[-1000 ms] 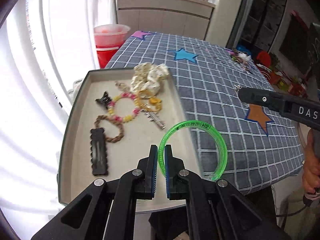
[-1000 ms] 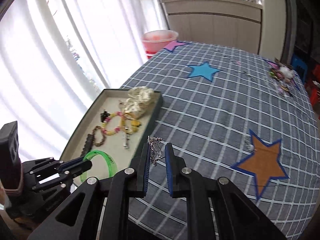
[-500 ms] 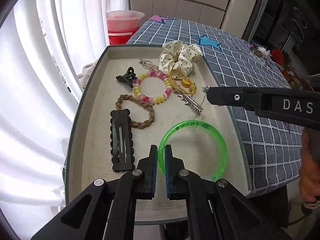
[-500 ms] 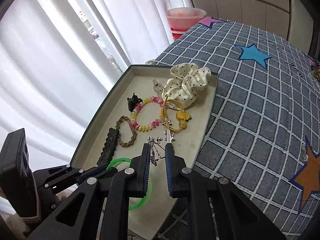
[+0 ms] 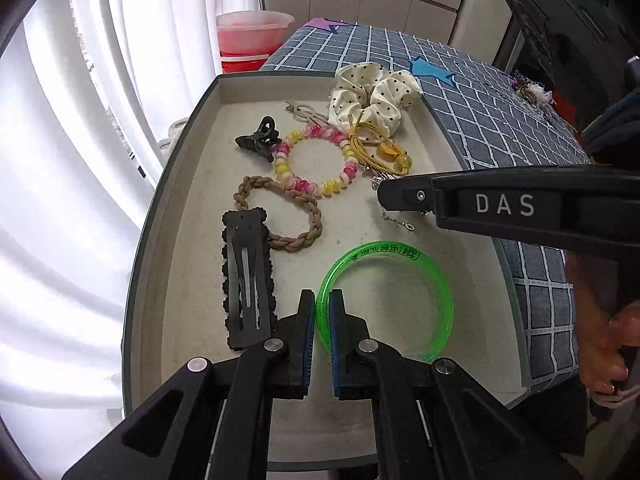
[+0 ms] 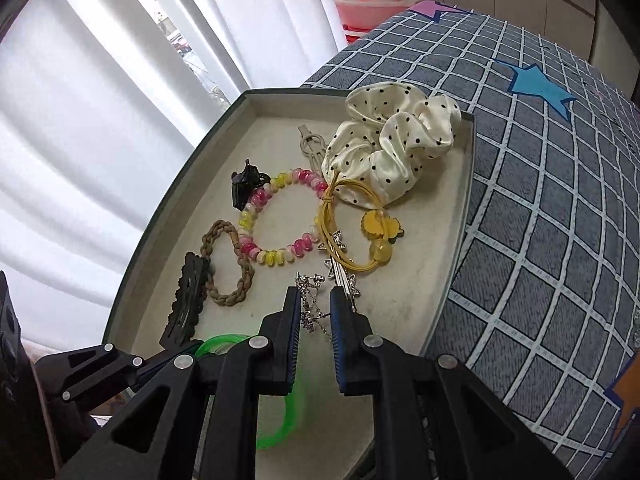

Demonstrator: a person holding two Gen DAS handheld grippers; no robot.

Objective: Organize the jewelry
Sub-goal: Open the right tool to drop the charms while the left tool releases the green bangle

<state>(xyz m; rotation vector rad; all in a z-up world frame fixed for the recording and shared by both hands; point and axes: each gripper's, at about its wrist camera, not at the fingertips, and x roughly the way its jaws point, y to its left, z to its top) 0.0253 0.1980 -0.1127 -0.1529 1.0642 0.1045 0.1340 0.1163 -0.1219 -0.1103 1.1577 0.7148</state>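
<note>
A grey tray (image 5: 152,216) with a beige floor lies on the table's left end. My left gripper (image 5: 319,312) is shut on a green plastic bangle (image 5: 436,276), which is low over the tray floor or resting on it. My right gripper (image 6: 315,312) hovers over the tray's middle, its jaws a little apart, with a silver chain (image 6: 310,312) hanging between them. It shows side-on in the left wrist view (image 5: 384,196) with the chain (image 5: 398,222) dangling onto the tray. The bangle also shows in the right wrist view (image 6: 222,340).
In the tray lie a black barrette (image 5: 248,276), a braided brown band (image 5: 298,216), a pink and yellow bead bracelet (image 5: 316,160), a black claw clip (image 5: 258,142), a yellow hair tie (image 6: 376,236) and a dotted cream scrunchie (image 5: 372,96). A checked cloth (image 6: 560,184) covers the table.
Both grippers have moved further in over the tray. The right gripper has come lower and its jaws have opened a little around the chain. The bangle stays clamped in the left gripper.
</note>
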